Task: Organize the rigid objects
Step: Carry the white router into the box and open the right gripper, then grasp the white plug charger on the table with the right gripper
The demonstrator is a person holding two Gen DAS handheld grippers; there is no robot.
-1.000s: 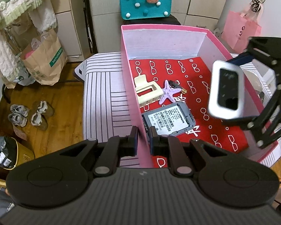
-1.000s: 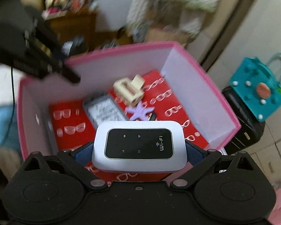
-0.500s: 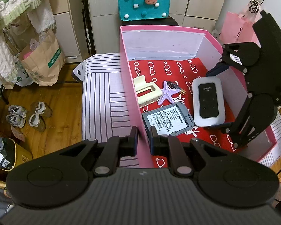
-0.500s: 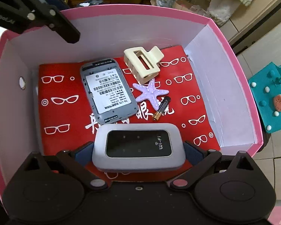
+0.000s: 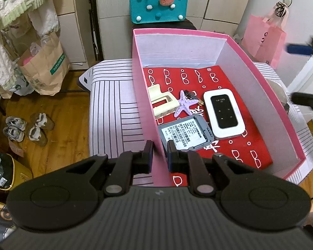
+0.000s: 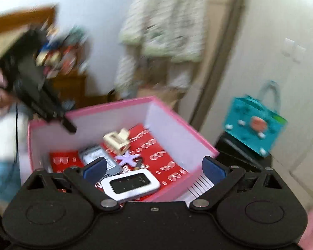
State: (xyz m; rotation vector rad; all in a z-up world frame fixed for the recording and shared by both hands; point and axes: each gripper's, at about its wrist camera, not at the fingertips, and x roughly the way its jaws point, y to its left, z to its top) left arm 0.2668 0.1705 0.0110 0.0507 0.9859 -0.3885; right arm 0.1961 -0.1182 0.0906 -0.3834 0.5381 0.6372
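My left claw (image 5: 158, 155) pinches the near wall of the one pink box (image 5: 260, 79). Just ahead of it inside I count one grey cover (image 5: 185, 134), one white router (image 5: 224, 112), one cream clip (image 5: 161, 103), one purple starfish (image 5: 185, 104) and one battery (image 5: 195, 99). My right claw (image 6: 153, 167) is spread wide and empty, the router (image 6: 131, 184) lying below it in the box.

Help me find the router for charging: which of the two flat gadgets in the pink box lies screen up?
The white Wi-Fi router, showing its black screen, beside the right wall. The grey one shows its barcode label.
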